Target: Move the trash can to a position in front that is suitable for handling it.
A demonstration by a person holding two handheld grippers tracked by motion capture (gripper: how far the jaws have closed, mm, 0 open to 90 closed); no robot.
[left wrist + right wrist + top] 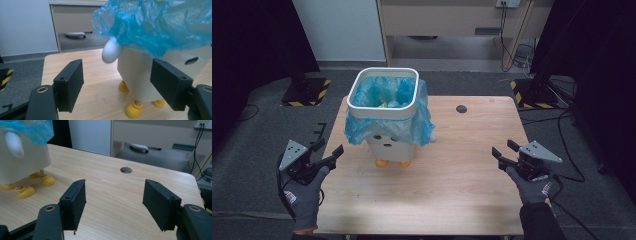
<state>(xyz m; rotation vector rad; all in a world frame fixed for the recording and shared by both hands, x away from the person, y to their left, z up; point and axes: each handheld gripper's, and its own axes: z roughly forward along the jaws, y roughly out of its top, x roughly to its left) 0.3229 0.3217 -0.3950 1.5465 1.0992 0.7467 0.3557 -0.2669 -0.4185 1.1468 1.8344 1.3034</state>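
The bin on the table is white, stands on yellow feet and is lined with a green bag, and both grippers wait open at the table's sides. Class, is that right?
One detail is wrong: the bag lining the white bin is blue, not green, as the high view shows. The yellow feet are right, and the left gripper and right gripper do wait with jaws open at the table's sides.

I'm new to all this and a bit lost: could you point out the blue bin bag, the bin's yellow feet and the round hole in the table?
blue bin bag (422, 125): high view, its overhang outside the bin.
yellow feet (132, 110): left gripper view, the nearest foot.
round hole (126, 170): right gripper view, its centre.
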